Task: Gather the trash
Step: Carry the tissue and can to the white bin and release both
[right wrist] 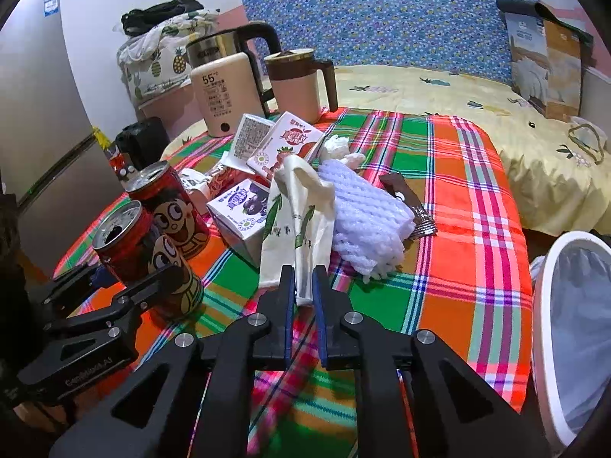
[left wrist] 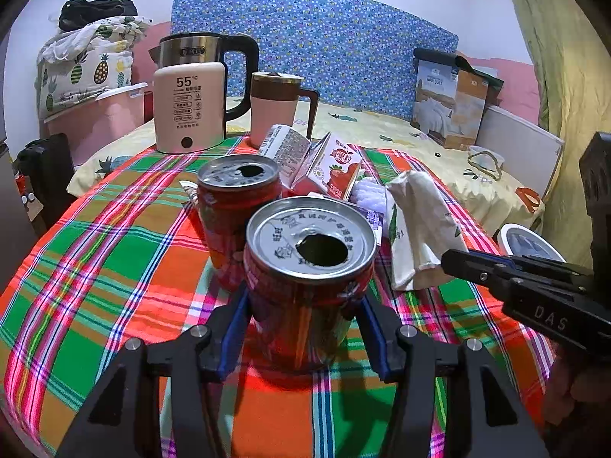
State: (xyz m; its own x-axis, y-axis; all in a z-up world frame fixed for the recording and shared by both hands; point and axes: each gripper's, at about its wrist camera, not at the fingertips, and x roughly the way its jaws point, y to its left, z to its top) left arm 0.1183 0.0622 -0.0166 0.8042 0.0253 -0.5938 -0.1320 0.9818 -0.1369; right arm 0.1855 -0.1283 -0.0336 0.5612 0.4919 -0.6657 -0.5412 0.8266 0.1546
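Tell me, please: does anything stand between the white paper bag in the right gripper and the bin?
Nothing visible does. The right gripper is shut on the white paper bag, and only bare plaid cloth lies between it and the white bin at the table's right edge.

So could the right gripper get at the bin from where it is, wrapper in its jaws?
Probably yes. The right gripper is shut on the white wrapper, and the bin stands open just off the table's right edge, with only bare cloth between.
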